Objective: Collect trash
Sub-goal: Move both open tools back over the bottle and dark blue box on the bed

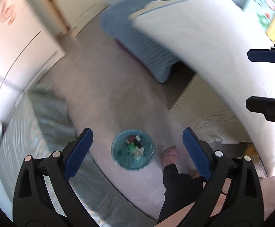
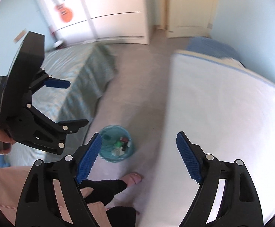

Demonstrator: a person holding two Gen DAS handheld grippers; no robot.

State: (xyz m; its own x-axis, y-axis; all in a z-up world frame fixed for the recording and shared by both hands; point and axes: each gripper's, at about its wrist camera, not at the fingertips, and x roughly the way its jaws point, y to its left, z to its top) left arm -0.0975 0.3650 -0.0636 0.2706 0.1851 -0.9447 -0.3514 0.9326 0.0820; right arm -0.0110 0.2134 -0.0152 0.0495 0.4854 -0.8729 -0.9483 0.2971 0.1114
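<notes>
Both my tools gape wide and empty: left tool (image 1: 137, 147), right tool (image 2: 139, 157), above the blue trash bin (image 1: 132, 150) holding scraps on the floor (image 1: 107, 87).

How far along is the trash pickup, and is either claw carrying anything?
Done: the round teal bin on the grey floor already holds several small bits of rubbish. In hand: nothing; the left claw and right claw are both open and empty. Left: no loose trash shows on the floor or the white bed, though the frames are blurred.
</notes>
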